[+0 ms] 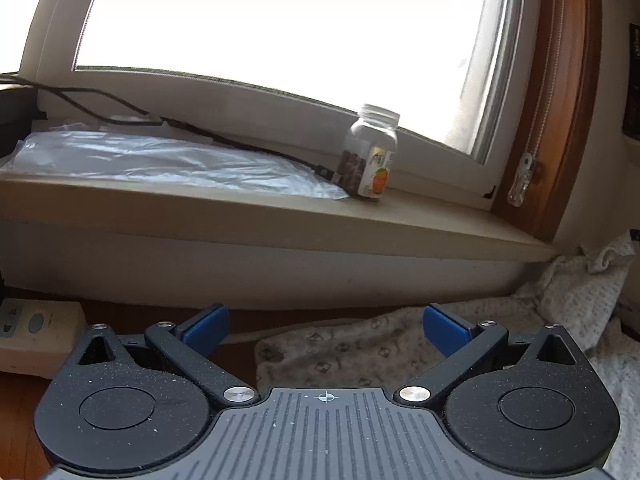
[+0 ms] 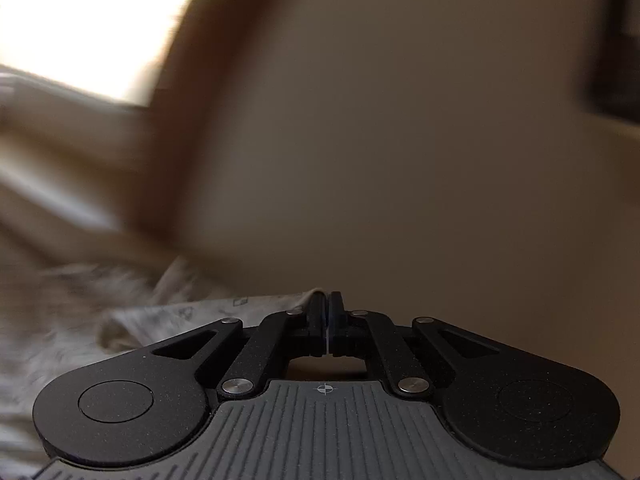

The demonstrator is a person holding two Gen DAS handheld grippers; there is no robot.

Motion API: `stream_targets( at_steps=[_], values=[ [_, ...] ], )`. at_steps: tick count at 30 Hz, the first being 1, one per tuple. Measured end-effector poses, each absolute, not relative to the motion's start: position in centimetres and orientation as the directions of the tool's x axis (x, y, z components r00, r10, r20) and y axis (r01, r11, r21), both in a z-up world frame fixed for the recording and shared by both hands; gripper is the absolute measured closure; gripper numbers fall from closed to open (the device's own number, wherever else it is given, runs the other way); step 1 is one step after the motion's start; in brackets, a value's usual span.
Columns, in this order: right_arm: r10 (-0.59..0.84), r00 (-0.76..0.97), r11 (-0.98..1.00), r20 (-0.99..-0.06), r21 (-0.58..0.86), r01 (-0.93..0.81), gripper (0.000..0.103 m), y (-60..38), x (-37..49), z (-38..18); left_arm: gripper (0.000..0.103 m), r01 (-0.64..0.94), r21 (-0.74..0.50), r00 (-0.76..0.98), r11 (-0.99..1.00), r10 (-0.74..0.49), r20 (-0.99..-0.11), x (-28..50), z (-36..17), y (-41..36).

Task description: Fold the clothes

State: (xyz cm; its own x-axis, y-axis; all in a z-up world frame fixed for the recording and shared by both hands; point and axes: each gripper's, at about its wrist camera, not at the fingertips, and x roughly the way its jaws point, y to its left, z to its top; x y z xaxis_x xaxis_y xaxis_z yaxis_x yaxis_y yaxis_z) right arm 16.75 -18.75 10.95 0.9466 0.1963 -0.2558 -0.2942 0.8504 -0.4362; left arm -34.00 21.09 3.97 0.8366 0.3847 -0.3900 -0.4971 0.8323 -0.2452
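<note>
Left tongs [image 1: 326, 330] spread wide, holding nothing, above patterned cloth [image 1: 360, 354]. Right tongs [image 2: 328, 312] clenched tight; cloth [image 2: 192, 312] edge at the tips, grip unclear.

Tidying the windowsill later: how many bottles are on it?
1: a clear bottle stands at the sill's right end, beside the plastic sheet. More may sit outside the view.
</note>
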Motion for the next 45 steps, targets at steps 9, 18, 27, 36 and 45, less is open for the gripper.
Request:
stream_targets(
  at_steps=[9,18,27,36,45],
  values=[
    [0.513,0.726,0.812,-0.458,-0.014,-0.584,0.052,-22.3,18.1,5.6,0.0,-0.375,-0.165,0.845,0.912,0.263,-0.465,-25.5,7.9,12.8],
    [0.718,0.449,0.64,-0.532,0.252,-0.726,0.051,-16.3,15.3,-0.2,0.0,-0.303,-0.088,0.813,0.949,0.209,-0.543,-19.4,4.7,6.4],
    [0.772,0.43,0.561,-0.468,0.183,-0.807,0.037,-12.4,10.5,-2.7,0.0,-0.289,-0.062,0.808,0.955,0.209,-0.551,-18.6,1.1,5.5],
    [0.708,0.446,0.632,-0.548,0.21,-0.746,0.038,-13.9,10.5,-3.6,0.0,-0.296,-0.15,0.812,0.943,0.166,-0.559,-19.6,0.9,5.3],
    [0.717,0.416,0.605,-0.559,0.201,-0.771,0.028,-12.8,11.0,-3.9,0.0,-0.302,-0.115,0.818,0.947,0.195,-0.541,-22.0,2.7,7.3]
  ],
)
